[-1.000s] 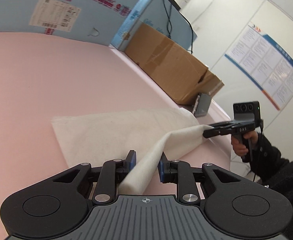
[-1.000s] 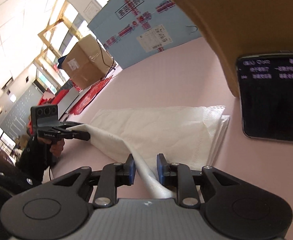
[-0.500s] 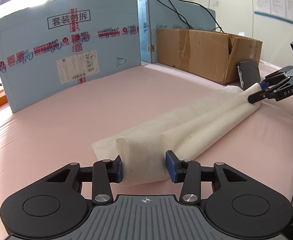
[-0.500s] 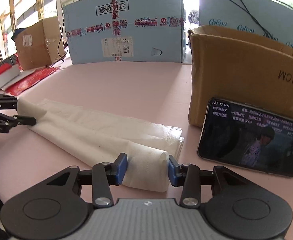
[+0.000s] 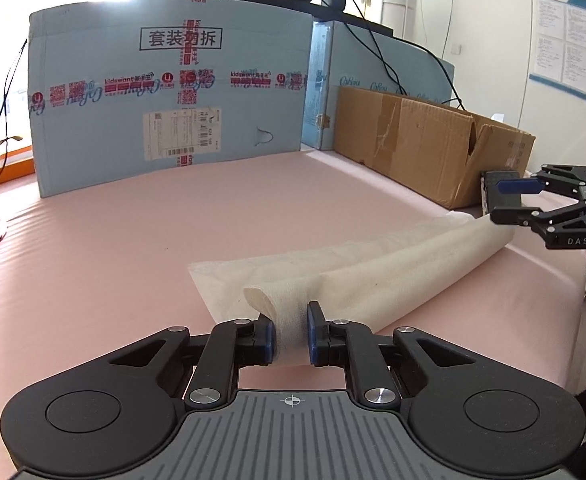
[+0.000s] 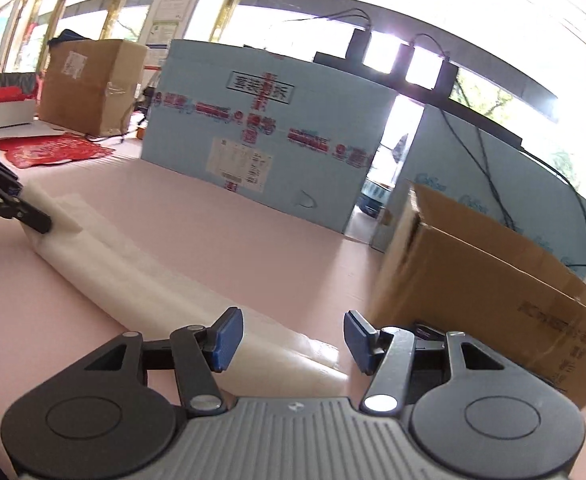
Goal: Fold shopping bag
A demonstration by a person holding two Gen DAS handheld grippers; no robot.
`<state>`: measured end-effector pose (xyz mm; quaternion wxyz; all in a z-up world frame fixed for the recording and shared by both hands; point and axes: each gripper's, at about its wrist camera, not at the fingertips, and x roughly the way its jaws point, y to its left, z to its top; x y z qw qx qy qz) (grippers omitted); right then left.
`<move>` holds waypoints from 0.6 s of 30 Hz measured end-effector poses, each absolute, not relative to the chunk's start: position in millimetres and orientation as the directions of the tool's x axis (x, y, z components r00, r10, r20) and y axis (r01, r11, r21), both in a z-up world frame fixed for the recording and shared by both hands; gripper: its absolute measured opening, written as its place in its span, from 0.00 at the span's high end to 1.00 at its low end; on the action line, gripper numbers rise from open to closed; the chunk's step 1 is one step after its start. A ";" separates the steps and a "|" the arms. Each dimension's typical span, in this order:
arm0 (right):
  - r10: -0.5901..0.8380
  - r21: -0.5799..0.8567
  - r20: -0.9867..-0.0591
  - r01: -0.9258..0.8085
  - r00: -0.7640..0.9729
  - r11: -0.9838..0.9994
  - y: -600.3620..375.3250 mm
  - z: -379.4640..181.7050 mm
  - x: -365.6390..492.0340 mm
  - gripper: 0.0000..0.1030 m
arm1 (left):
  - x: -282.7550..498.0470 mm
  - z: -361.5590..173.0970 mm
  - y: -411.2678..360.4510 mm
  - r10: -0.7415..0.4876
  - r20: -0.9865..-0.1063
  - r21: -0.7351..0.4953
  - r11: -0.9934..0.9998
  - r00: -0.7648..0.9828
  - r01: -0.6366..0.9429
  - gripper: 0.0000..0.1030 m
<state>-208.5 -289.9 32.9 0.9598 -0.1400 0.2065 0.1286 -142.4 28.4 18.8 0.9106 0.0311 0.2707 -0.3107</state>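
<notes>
White, soft cloth, the shopping bag [image 5: 377, 276] lies on the pink table [image 5: 133, 248] as a long folded strip running from the left hand-held gripper [image 5: 291, 334] to the right hand-held gripper [image 6: 293, 338]. The left one has just closed and is pinched on its near end; the right one's jaws have just opened, standing apart with the other end loose between them (nothing pressed). The coming fold probably turns on that end-to-end axis.

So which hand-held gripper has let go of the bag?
The right hand-held gripper: its jaws have just been opening, clear of the bag. The left pinches it.
</notes>
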 end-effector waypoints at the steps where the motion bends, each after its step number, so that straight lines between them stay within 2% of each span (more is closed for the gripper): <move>1: 0.207 -0.204 -0.438 -0.321 0.875 0.925 -284.9 31.9 -205.3 0.46 | -143.1 19.1 31.1 -0.555 -0.504 -0.130 0.806 0.662 0.577 0.86; 8: 0.309 -0.085 -0.461 -0.388 0.832 0.918 -271.5 28.8 -190.6 0.45 | -143.1 12.0 59.7 -0.560 -0.490 -0.283 0.827 0.668 0.486 0.86; 13: 0.297 -0.010 -0.514 -0.352 0.805 0.936 -277.9 18.9 -175.8 0.42 | -142.8 1.8 70.9 -0.573 -0.477 -0.375 0.818 0.666 0.436 0.86; 16: 0.295 0.012 -0.552 -0.346 0.780 0.938 -280.6 9.9 -167.8 0.40 | -149.6 -0.7 73.9 -0.540 -0.484 -0.357 0.840 0.689 0.408 0.82; 18: 0.297 0.018 -0.549 -0.345 0.781 0.939 -281.7 8.9 -168.2 0.40 | -158.7 1.5 75.1 -0.454 -0.507 -0.283 0.891 0.733 0.356 0.81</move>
